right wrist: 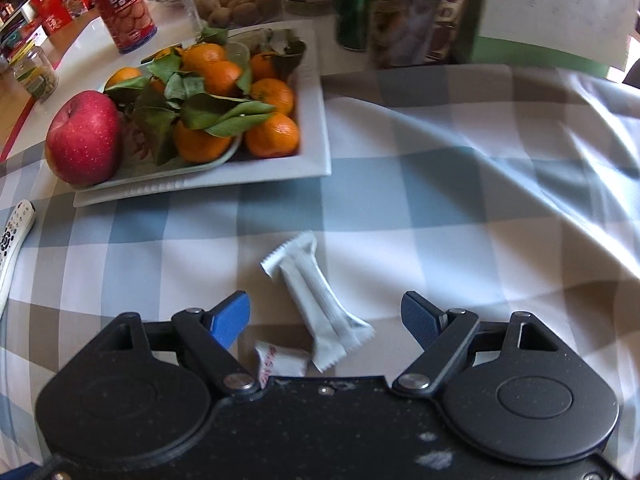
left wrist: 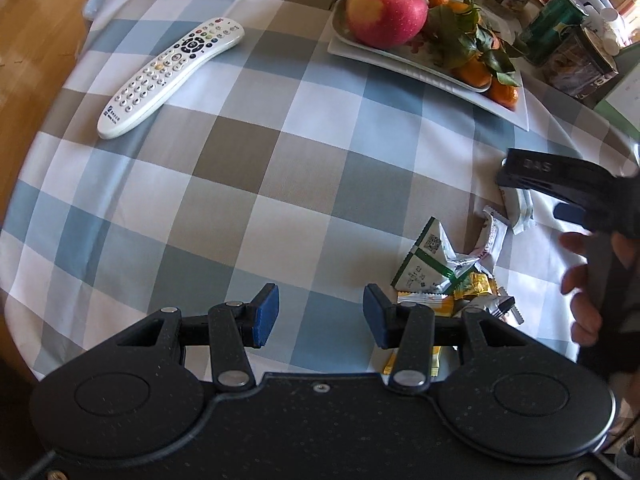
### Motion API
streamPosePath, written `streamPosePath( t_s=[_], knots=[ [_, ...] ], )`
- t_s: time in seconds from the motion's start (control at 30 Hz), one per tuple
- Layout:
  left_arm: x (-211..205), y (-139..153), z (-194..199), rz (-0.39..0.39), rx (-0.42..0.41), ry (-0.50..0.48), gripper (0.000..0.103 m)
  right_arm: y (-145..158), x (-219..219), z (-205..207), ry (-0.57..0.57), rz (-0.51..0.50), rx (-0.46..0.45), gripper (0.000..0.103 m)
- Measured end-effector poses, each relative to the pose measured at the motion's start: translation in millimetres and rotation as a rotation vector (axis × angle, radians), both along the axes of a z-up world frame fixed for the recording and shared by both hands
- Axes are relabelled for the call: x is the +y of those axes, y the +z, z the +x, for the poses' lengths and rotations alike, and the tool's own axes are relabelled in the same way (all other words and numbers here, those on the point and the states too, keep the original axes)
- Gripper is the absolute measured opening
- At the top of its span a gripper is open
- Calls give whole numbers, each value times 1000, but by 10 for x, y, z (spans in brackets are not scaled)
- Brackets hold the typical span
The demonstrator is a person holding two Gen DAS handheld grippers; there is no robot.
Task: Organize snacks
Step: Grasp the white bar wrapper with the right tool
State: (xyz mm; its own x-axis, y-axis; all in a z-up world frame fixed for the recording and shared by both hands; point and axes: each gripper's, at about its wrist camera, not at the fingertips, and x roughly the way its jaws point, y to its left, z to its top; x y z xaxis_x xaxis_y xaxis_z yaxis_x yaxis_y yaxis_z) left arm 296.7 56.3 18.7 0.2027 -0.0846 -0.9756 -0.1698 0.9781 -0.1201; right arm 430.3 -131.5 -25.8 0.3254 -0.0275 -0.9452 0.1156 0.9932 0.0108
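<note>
Checked blue, tan and white tablecloth (left wrist: 248, 152) on a table; wooden floor (left wrist: 36, 12) beside it, daylight

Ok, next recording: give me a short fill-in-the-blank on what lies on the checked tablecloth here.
1. The long white plastic remote control lies on the ____ tablecloth.
2. On the white rectangular dish, the large red apple sits beside a heap of leafy ____.
3. The right gripper stands ____ over the plain white snack packet.

Missing words: checked; tangerines; open
</note>
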Motion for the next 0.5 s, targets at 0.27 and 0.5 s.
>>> streamPosePath(
  t_s=[0.27,0.5],
  knots=[
    [-16,44,-12,6,-18,-16,54,-213,52,83,21,-62,41,50],
    [-28,51,-14,3,-20,-25,54,-161,-82,-37,14,-38,87,21]
  ],
)
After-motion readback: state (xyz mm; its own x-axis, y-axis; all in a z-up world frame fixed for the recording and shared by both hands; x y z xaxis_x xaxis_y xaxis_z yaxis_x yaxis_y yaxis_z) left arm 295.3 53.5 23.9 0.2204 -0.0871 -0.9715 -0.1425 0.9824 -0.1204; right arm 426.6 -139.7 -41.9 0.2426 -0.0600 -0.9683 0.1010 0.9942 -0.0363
